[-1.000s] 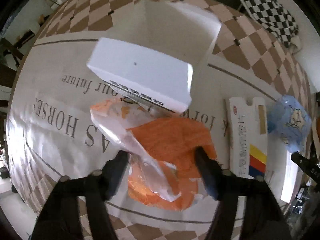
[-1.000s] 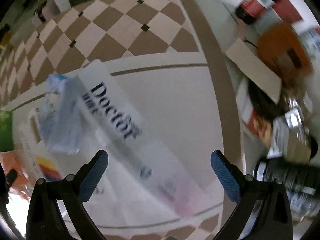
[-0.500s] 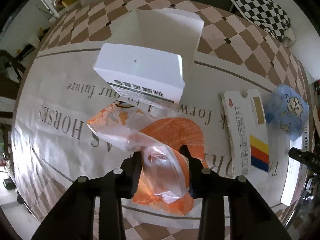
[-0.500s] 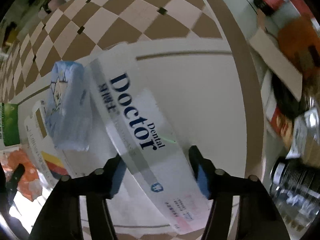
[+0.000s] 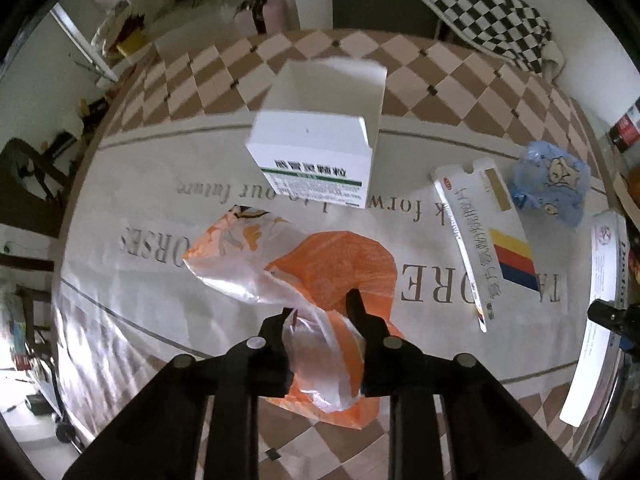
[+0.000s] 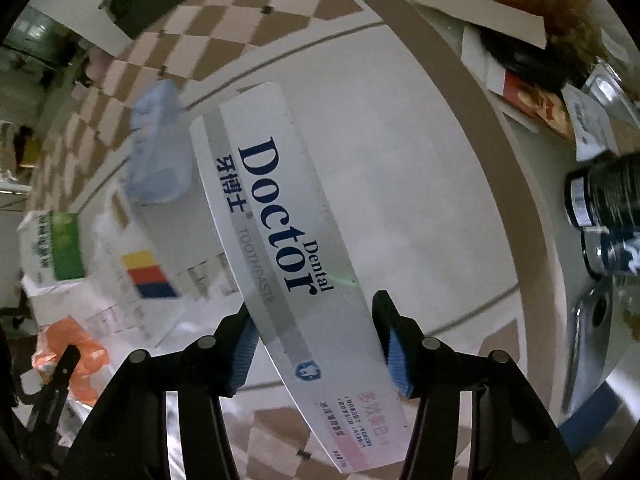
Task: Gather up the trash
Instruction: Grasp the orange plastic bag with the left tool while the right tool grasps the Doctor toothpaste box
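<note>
Two grips on. Left gripper [image 5: 322, 314] just closed, nearly shut, on bunched film of the orange bag [image 5: 320, 280], which trails ahead of its jaws. Light, limp, slippery; best pinched at a gathered fold, as here. Right gripper [image 6: 316, 334] just closed, about half open, across the toothpaste box [image 6: 288, 240], low on its length, long end reaching ahead. Light, stiff, crushable; likely to swing from an off-centre hold. White box [image 5: 316, 160] ahead of the left gripper; flat carton [image 5: 480, 240] and blue wrapper [image 5: 552, 184] to its right. Printed tablecloth [image 5: 140, 200] underneath, wrinkled, liable to drag. Cluttered room, checkered cushion [image 5: 488, 12] beyond.
</note>
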`<action>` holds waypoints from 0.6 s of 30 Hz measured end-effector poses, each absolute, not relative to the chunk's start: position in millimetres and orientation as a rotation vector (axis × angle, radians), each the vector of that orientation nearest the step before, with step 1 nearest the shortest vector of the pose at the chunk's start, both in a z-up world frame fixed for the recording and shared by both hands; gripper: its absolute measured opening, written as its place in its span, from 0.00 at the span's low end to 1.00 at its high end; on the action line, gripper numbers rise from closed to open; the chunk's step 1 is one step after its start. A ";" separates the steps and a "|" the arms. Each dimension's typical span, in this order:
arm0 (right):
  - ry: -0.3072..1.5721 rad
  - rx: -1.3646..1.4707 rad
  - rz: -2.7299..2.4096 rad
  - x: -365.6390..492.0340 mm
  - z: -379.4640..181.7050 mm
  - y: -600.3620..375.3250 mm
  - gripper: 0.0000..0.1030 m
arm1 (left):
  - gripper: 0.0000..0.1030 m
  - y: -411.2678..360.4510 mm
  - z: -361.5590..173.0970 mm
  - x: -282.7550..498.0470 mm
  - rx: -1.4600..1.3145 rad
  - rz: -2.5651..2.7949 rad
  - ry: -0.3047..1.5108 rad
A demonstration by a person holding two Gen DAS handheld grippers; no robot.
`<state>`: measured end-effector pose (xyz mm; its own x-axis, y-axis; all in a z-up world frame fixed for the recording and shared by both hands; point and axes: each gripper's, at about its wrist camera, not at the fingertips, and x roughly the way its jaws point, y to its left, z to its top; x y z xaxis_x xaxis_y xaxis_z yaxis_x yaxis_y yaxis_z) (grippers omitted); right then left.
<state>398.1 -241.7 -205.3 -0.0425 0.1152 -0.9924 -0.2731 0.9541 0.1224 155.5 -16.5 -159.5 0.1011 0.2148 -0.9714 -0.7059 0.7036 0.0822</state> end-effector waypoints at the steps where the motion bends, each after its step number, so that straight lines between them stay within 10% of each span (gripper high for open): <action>1: 1.574 -0.119 0.327 391.6 -199.6 -240.5 0.55 | 0.17 -18.0 -155.5 153.5 -0.454 0.713 1.293; 18: 1.393 -0.082 0.510 194.6 -105.2 -222.4 0.55 | 0.17 -52.2 -74.6 14.9 -0.364 0.627 1.132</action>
